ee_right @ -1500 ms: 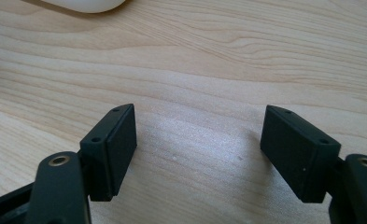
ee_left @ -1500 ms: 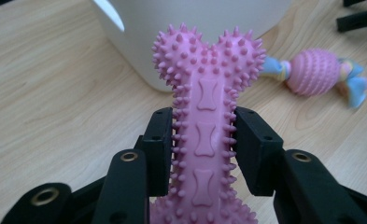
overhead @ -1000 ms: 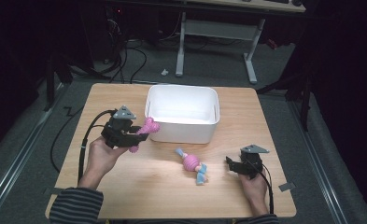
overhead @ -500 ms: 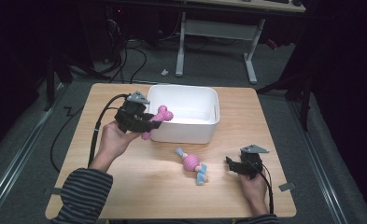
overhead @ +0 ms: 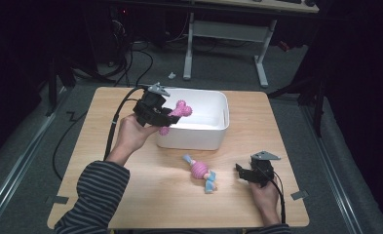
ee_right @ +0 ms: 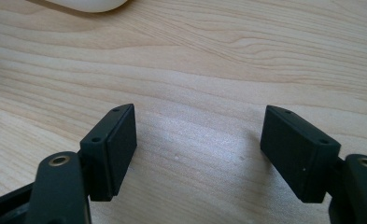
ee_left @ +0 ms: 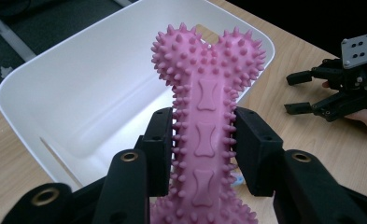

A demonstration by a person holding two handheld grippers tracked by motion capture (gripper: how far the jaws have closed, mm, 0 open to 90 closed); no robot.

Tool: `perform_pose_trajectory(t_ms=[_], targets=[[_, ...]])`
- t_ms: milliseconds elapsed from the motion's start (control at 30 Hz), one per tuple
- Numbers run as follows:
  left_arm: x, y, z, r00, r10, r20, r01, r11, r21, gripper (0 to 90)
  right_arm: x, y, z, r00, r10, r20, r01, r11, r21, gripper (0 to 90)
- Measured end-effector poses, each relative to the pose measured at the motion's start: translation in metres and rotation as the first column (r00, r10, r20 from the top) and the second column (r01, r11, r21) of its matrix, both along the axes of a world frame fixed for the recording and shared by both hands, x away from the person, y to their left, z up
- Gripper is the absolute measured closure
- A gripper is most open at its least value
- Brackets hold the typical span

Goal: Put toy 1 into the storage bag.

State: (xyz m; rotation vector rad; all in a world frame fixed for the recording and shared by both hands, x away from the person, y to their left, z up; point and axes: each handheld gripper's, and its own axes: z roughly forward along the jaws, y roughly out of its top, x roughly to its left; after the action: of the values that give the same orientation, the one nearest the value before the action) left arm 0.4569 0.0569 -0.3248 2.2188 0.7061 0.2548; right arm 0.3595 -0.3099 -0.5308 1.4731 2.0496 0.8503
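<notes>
Mid-transfer: left gripper point(overhead: 165, 116) clamped on pink spiky rubber bone toy point(ee_left: 208, 116), held above near-left rim of white rectangular plastic bin point(overhead: 217, 113); right gripper point(ee_right: 200, 154) gaping, idle on table right of bin; next likely: carry over bin interior, release.

Bright lit tabletop, dark surroundings, sharp focus.

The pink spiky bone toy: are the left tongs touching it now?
Touching. In the left gripper view both pads of the left tongs press the shaft of the pink bone toy, above the white bin.
</notes>
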Motion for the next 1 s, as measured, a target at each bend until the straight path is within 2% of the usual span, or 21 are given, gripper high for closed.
perform_pose_trajectory(t_ms=[100,433,633,1000], targets=[[0.004,-0.006,0.000,0.9998,-0.009,0.017,0.009,0.9998,0.017,59.7,0.000,0.000,0.000,1.0000,0.001,0.000,-0.001,1.0000,0.000,27.4],[0.022,-0.025,-0.004,0.9995,-0.027,0.014,0.026,0.9992,0.030,59.7,0.000,0.000,0.000,1.0000,0.000,0.000,0.000,1.0000,0.000,27.4],[0.032,-0.034,-0.012,0.9999,-0.016,0.004,0.016,0.9996,0.024,59.6,0.000,0.000,0.000,1.0000,0.000,0.000,0.000,1.0000,0.000,27.4],[0.049,-0.039,-0.029,0.9997,0.020,-0.016,-0.019,0.9996,0.019,59.5,0.000,0.000,0.000,1.0000,0.001,0.002,-0.001,1.0000,-0.001,27.5]])
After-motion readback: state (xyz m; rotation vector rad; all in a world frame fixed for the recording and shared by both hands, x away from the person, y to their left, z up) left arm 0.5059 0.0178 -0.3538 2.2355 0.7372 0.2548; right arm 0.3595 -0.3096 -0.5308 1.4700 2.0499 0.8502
